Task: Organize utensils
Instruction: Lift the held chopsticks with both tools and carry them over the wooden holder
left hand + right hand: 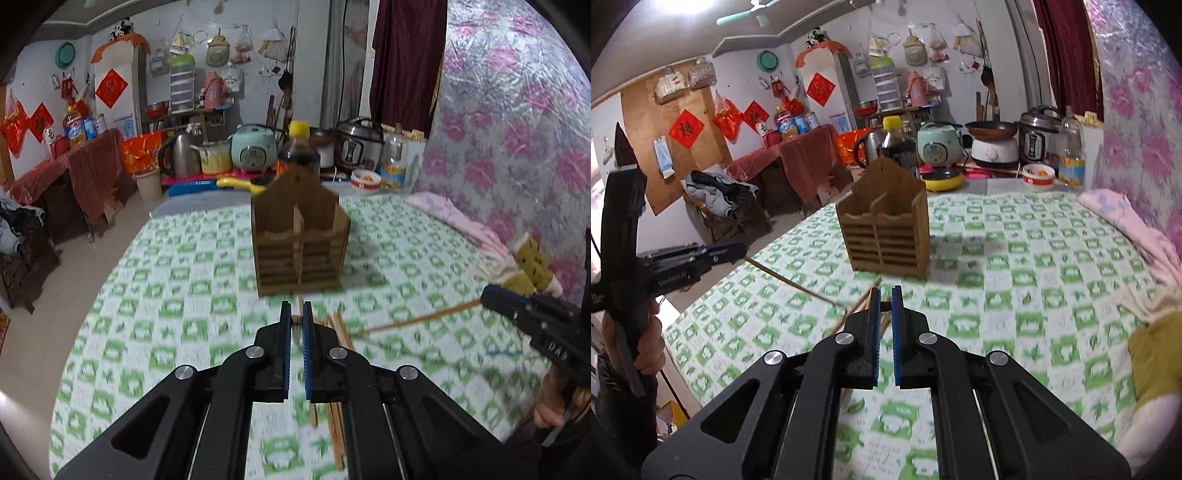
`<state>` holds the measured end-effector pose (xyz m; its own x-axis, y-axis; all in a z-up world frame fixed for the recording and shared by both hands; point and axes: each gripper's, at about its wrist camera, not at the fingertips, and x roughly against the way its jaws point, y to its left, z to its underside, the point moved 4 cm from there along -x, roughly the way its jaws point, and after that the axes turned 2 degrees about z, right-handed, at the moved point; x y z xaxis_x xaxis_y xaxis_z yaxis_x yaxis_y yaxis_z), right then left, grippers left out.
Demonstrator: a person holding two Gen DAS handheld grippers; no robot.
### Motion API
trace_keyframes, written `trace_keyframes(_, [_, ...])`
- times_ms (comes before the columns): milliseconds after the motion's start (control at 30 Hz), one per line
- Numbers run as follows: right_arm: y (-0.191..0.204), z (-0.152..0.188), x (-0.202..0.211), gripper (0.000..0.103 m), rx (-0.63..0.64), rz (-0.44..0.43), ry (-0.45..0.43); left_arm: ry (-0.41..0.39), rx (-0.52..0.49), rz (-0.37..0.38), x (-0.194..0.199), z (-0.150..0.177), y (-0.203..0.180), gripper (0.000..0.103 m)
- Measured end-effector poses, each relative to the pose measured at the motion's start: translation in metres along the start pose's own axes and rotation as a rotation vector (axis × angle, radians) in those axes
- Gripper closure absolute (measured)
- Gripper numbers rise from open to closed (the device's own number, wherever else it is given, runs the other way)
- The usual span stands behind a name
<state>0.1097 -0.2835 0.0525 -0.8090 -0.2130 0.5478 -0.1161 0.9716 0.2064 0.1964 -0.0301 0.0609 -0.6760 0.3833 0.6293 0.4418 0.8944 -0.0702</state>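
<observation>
A wooden utensil holder (301, 236) stands upright at the centre of both views on the green-checked counter (184, 295). It has two front compartments split by a divider; nothing shows above their rims, and their insides are hidden.

The left tongs (295, 314) point straight at the holder from the lower centre of the left wrist view, jaws narrowed on one chopstick (798, 284). In the right wrist view that stick slants down from them at the left edge toward the counter.

The right tongs (885, 299) also aim at the holder, jaws close together over a second chopstick (417, 319), which slopes from them at the right edge of the left wrist view.

A loose bundle of chopsticks (338, 387) lies on the counter below the left tongs; blur prevents a count.
</observation>
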Motion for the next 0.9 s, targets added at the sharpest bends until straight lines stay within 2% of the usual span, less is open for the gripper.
trace_keyframes(267, [0.005, -0.051, -0.014, 0.097, 0.034, 0.012, -0.047, -0.044, -0.002, -0.012, -0.007, -0.07, 0.005, 0.097])
trace_keyframes(367, [0.005, -0.073, -0.019, 0.097, 0.035, 0.013, -0.077, -0.086, 0.0, -0.026, -0.005, -0.103, 0.006, 0.097])
trace_keyframes(600, [0.008, -0.151, -0.017, 0.097, 0.014, 0.018, -0.233, -0.188, 0.013, -0.048, -0.002, -0.164, 0.009, 0.097])
trace_keyframes(767, [0.011, -0.192, -0.031, 0.097, 0.021, 0.079, -0.375, -0.214, 0.021, -0.064, -0.032, -0.177, 0.014, 0.097])
trace_keyframes(867, [0.01, -0.197, -0.053, 0.097, 0.008, 0.087, -0.387, -0.191, 0.034, -0.075, -0.064, -0.17, 0.022, 0.097])
trace_keyframes(900, [0.008, -0.196, -0.069, 0.097, 0.004, 0.085, -0.367, -0.182, 0.037, -0.075, -0.072, -0.166, 0.024, 0.097])
